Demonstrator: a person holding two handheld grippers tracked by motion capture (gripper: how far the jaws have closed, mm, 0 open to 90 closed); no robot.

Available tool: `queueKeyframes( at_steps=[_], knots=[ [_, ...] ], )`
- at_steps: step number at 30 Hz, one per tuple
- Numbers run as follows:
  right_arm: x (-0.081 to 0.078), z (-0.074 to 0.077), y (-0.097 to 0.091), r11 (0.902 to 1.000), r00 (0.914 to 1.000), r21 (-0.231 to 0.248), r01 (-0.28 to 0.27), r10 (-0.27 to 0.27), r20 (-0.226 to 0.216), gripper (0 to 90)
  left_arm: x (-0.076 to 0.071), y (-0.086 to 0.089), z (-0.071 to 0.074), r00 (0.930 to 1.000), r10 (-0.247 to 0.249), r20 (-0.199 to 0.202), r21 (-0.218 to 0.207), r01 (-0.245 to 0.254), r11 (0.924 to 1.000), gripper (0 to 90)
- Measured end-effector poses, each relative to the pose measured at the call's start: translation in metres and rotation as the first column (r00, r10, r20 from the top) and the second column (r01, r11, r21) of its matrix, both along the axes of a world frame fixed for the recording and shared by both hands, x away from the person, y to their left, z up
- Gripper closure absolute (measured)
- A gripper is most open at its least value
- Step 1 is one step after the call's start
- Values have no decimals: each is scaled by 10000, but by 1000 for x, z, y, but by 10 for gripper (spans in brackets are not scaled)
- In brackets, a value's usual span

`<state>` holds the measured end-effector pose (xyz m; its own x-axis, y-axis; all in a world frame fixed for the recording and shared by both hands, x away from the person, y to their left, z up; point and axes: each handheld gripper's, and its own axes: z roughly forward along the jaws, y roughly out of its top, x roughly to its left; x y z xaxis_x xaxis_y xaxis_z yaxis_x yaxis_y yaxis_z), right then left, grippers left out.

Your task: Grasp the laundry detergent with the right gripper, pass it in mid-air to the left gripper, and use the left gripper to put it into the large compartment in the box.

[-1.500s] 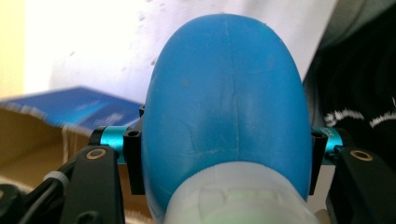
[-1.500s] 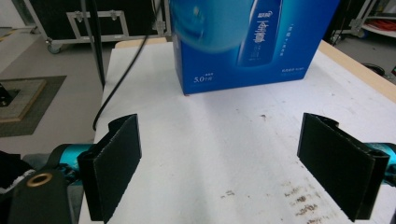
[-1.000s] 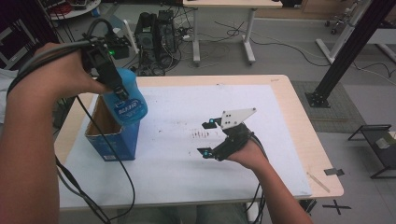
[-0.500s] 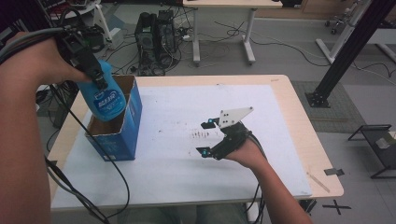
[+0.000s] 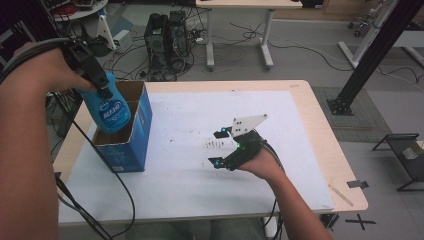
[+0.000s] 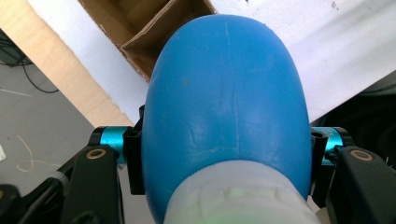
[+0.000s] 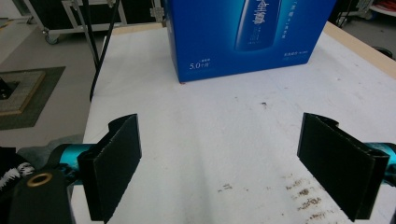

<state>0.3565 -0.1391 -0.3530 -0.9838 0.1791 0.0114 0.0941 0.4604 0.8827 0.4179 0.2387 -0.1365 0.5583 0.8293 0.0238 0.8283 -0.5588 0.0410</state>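
A rounded blue plastic bottle [image 5: 111,111] with white lettering is clamped in the left claw [image 5: 102,90] over the open blue cardboard box [image 5: 131,142]. The right claw [image 5: 218,148] is held apart, empty.

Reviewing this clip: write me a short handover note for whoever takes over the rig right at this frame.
Left gripper: fingers shut on the blue bottle, held in the air over the open top of the blue cardboard box, bottom end downward.
Right gripper: fingers open, nothing between them, low over the white table cover, pointed toward the box.
Done: bottle gripped and brought over the box.
Left: whether it goes into the box or comes out of it can't be told from this frame; finish that move, then release. The right gripper could probably steady the box.
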Motion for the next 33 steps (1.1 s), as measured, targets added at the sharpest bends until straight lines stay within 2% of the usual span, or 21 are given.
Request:
queueKeyframes(
  at_steps=[2,4,5,6,7,8,9,11,15,16,17,20,24,25,26,33],
  knots=[
    [0,0,0,10000,10000,-47,0,0,-12,128,3,1,-5,9999,-72,-127,141,73,9999,386],
    [1,-1,1,10000,10000,-37,-28,28,40,128,6,2,-13,9998,116,-155,118,-114,9999,386],
    [0,-1,1,10000,10000,-50,-18,18,-12,128,8,4,-15,9995,-69,-324,254,77,9996,386],
    [0,-1,1,9999,10000,-112,-15,15,-33,128,9,5,-21,9996,112,-246,123,-109,9999,386],
    [0,-1,1,10000,10000,-98,-3,3,-48,128,10,7,-22,9994,-102,-319,270,111,9996,386],
    [0,-1,1,9999,10000,-99,-52,52,9,128,11,8,-28,9991,74,-412,100,-70,9999,386],
    [1,-2,1,9999,10000,-113,-58,58,10,128,12,9,-30,9991,-127,-398,223,135,9997,386],
    [0,-2,1,9998,10000,-204,-23,22,-30,128,13,8,-39,9992,20,-408,93,-17,10000,386],
    [0,-3,3,9999,9999,-130,-46,47,97,128,16,10,-58,9980,-111,-618,-19,110,9999,386],
    [0,-3,3,9996,10000,-249,-92,91,-9,128,18,11,-62,9967,-239,-774,-6,239,9997,386],
    [0,-3,3,9997,10000,-233,-97,98,19,128,18,10,-66,9975,-251,-668,41,255,9997,386],
    [-1,-4,4,9997,10000,-243,-87,86,-21,128,19,9,-78,9975,-211,-680,-85,206,9998,386],
    [-1,-4,4,9997,10000,-235,-64,63,-30,128,22,9,-90,9956,-487,-800,-68,484,9988,385],
    [-1,-4,4,9997,10000,-227,-55,55,-23,128,23,10,-92,9929,-732,-935,16,736,9973,385],
    [0,-4,4,9998,9999,-176,-70,71,100,128,24,10,-95,9922,-792,-966,50,801,9968,386],
    [-1,-5,3,9999,10000,-165,-23,23,2,128,28,11,-116,9887,-1099,-1016,59,1110,9938,385]
  ],
)
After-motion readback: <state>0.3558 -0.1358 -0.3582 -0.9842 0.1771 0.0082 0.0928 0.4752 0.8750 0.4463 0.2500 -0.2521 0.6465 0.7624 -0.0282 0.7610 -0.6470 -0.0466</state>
